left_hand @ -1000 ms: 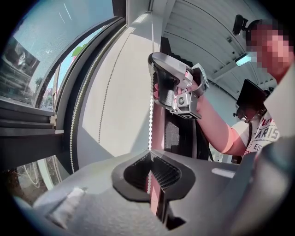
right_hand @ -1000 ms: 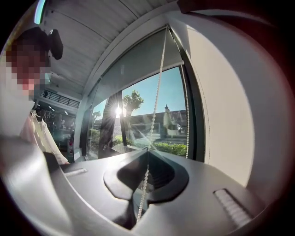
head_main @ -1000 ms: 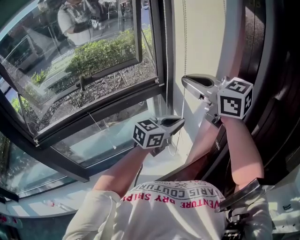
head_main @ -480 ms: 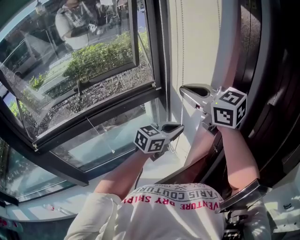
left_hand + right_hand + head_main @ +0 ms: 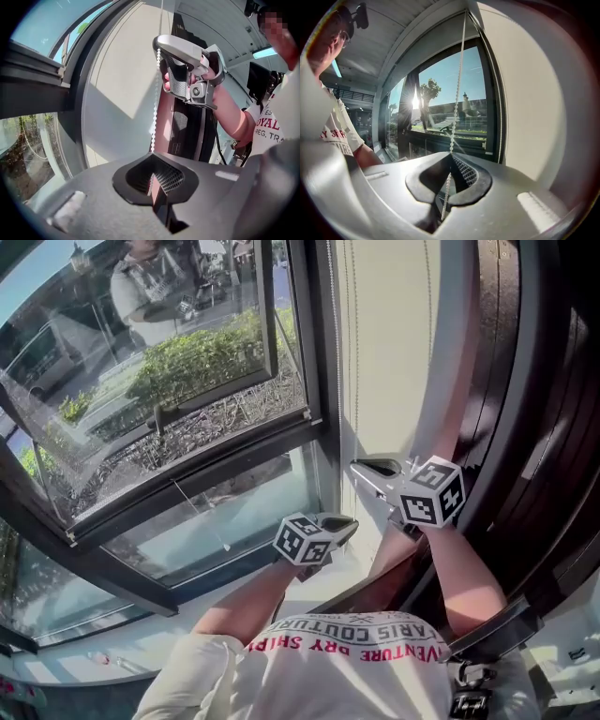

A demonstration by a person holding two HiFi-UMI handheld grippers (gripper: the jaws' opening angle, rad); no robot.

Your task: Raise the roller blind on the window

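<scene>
White bead chain (image 5: 457, 93) beside the window frame (image 5: 314, 352) is clenched by left tongs (image 5: 152, 155) and right tongs (image 5: 451, 157).

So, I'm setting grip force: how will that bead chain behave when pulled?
Probably floppy: the bead chain is small separate beads, straight only under tension above the shut right gripper. Likely light, being so thin. Round beads could slip, though the left gripper grips it too.

Strong daylight from outside through window (image 5: 187, 381); head view bright, sharp. Window frame (image 5: 314, 352) and dark panels (image 5: 534, 427) at right underexposed. Wall (image 5: 117, 93) shows hard-edged diagonal shadow. Sun flare (image 5: 415, 101) blown out in right gripper view. Both gripper views fisheye: black corners, bowed lines. Left hand-held gripper (image 5: 152, 154), right hand-held gripper (image 5: 451, 154) soft in foreground.
</scene>
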